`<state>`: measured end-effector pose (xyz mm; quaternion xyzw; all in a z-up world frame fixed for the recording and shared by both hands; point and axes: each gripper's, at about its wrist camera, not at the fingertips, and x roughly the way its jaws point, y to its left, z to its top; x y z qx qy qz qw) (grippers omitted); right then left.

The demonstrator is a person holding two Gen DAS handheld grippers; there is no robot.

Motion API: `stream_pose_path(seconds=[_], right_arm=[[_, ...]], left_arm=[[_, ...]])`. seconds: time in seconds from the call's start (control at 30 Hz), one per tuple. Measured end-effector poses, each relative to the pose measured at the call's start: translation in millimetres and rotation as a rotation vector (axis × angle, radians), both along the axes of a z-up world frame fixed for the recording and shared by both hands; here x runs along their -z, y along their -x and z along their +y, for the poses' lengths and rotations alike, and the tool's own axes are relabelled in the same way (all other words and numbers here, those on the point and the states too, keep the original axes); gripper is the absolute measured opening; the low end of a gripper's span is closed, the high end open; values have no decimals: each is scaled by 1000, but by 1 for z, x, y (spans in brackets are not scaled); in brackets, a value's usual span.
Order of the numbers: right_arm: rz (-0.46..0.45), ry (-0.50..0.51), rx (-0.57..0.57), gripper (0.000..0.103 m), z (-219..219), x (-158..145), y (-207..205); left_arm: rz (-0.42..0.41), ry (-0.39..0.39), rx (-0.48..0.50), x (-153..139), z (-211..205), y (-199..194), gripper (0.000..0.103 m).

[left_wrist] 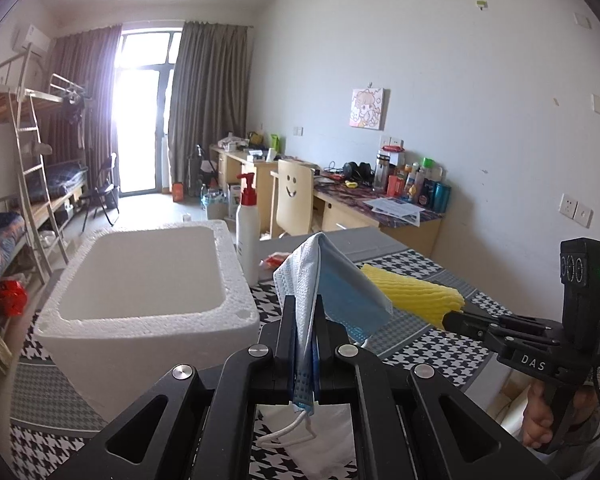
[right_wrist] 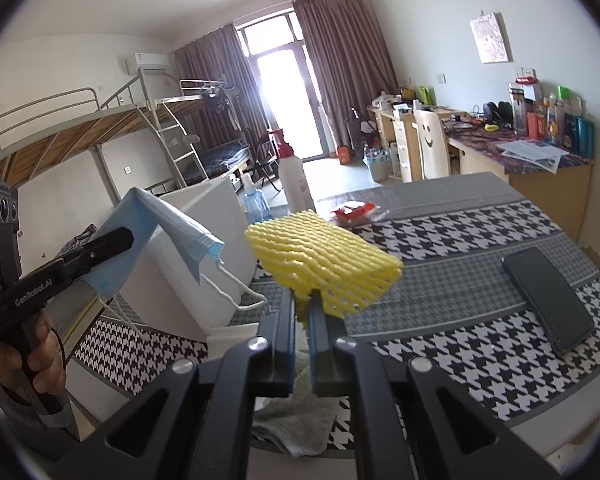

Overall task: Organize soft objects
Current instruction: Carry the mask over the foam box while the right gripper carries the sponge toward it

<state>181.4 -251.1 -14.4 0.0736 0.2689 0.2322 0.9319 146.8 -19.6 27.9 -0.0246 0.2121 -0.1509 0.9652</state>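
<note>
My left gripper (left_wrist: 303, 308) is shut on a blue and white face mask (left_wrist: 340, 280), held up above the houndstooth table; its ear loops dangle below. The mask (right_wrist: 168, 228) and the left gripper (right_wrist: 126, 238) also show at the left of the right wrist view. My right gripper (right_wrist: 304, 300) is shut on a yellow foam net sleeve (right_wrist: 324, 256), lifted over the table. That sleeve (left_wrist: 412, 292) and the right gripper (left_wrist: 450, 316) appear at the right of the left wrist view. A white foam box (left_wrist: 140, 280), open at the top, stands to the left.
A white pump bottle with a red top (left_wrist: 247, 232) stands behind the foam box (right_wrist: 196, 248). A red packet (right_wrist: 354, 212) lies further back on the table (right_wrist: 460, 232), a dark phone (right_wrist: 548, 300) to the right, and a grey cloth (right_wrist: 296, 420) near the front edge.
</note>
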Motion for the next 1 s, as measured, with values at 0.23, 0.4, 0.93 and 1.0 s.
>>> stream_pose_path(seconds=[0.23, 0.4, 0.93, 1.0], right_arm=[[-32, 7, -3, 8, 3, -11, 0], [-42, 11, -14, 8, 7, -14, -3], [-96, 5, -25, 8, 9, -34, -5], [-102, 5, -20, 8, 10, -36, -6]], left_arm=[[-17, -9, -29, -5, 4, -1, 5], [-27, -13, -45, -10, 8, -3, 5], [-102, -31, -83, -33, 11, -4, 6], [-109, -33, -93, -34, 11, -5, 5]])
